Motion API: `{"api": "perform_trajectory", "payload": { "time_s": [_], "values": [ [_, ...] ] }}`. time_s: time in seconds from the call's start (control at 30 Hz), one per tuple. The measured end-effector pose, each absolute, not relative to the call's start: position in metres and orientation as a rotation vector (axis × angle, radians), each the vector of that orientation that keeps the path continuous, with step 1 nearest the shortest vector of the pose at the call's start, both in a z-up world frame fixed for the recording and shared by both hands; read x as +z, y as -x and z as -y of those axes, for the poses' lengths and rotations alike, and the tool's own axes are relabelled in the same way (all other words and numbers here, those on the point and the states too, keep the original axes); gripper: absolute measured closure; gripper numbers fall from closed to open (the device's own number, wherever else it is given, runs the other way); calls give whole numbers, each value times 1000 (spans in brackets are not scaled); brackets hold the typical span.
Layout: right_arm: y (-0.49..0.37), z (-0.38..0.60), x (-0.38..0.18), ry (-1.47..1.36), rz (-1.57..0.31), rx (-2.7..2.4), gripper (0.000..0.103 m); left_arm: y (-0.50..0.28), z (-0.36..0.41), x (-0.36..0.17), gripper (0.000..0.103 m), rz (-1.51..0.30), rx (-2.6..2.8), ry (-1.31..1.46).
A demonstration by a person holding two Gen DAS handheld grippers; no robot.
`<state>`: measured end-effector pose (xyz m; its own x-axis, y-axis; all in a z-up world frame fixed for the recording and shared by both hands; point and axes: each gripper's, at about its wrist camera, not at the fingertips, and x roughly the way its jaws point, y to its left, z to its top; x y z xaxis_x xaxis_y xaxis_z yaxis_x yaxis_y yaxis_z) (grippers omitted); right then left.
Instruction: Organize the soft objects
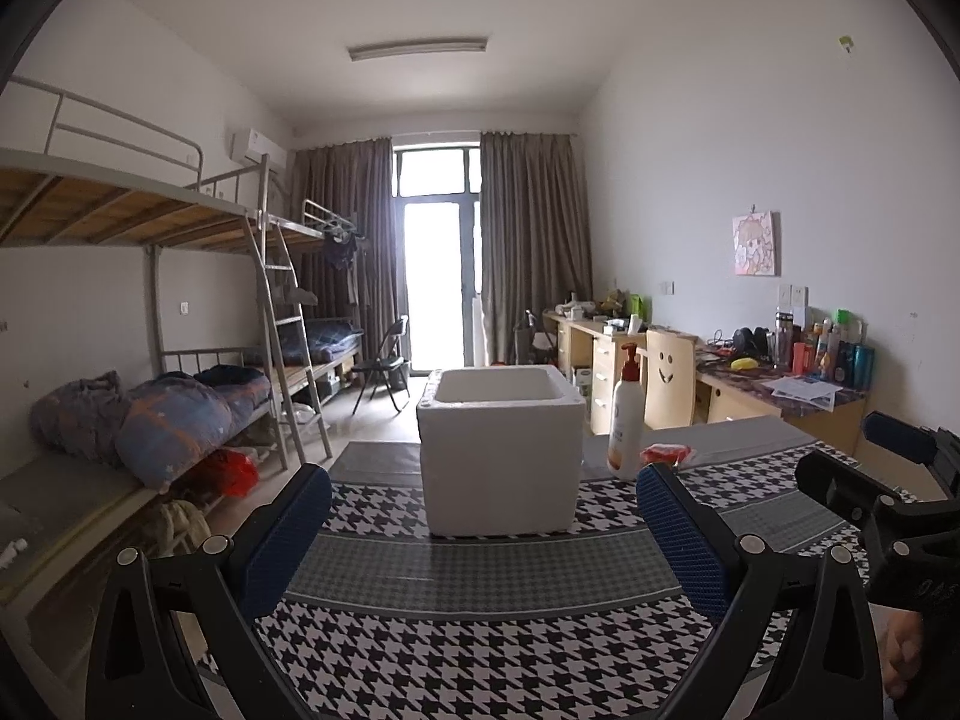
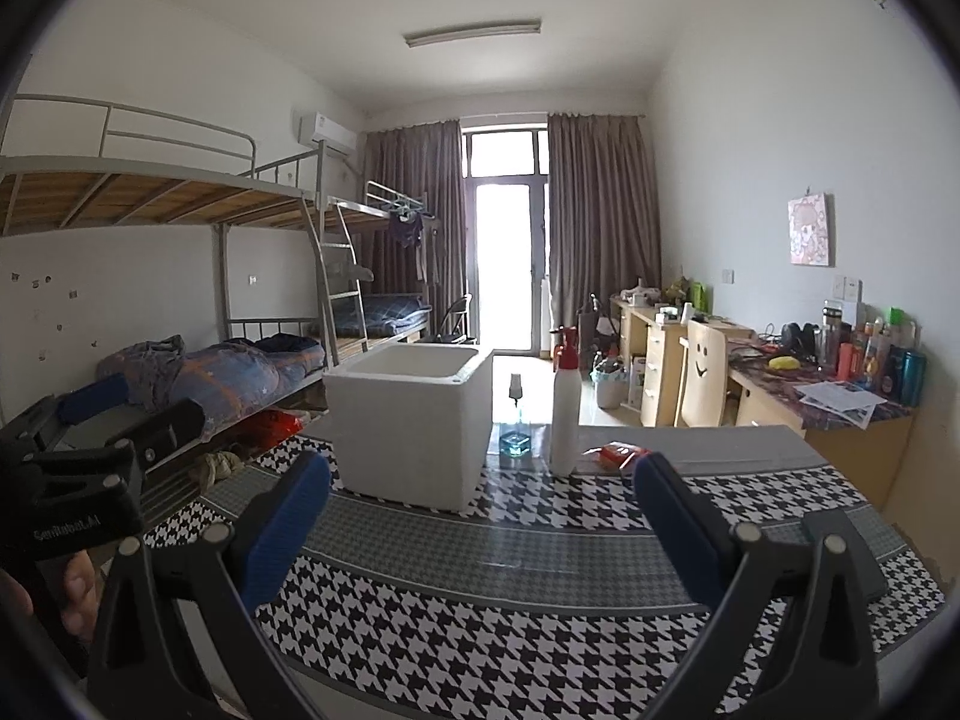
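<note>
Both claws hover spread wide and empty over the table: the left gripper (image 1: pixel 483 501) low over the near edge, the right gripper (image 2: pixel 480 495) beside it, blue pads (image 2: pixel 282 531) well apart. The room is a dormitory with metal bunk beds (image 1: pixel 150 216) along the left wall, brown curtains (image 1: pixel 534 240) framing a bright balcony door, and cluttered wooden desks (image 2: pixel 840 420) on the right. A houndstooth tablecloth (image 1: pixel 480 648) covers the table. On it stands an open white foam box (image 1: pixel 501 450), a white pump bottle (image 2: pixel 565 402) just right of it, a small blue glass bottle (image 2: pixel 515 429) between them, and a soft red packet (image 2: pixel 618 456) lying flat near the pump bottle
</note>
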<state>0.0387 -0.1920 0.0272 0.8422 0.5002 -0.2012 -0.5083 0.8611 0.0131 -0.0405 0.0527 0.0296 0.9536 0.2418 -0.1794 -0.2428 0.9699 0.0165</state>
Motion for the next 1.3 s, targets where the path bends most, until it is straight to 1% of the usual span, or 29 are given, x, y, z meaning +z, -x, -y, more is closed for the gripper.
{"api": "perform_trajectory", "payload": {
  "time_s": [1.3],
  "values": [
    [-29, 200, -10, 21, -250, 493, 1, 49, -59, -3, 1, -240, 233, 43]
  ]
}}
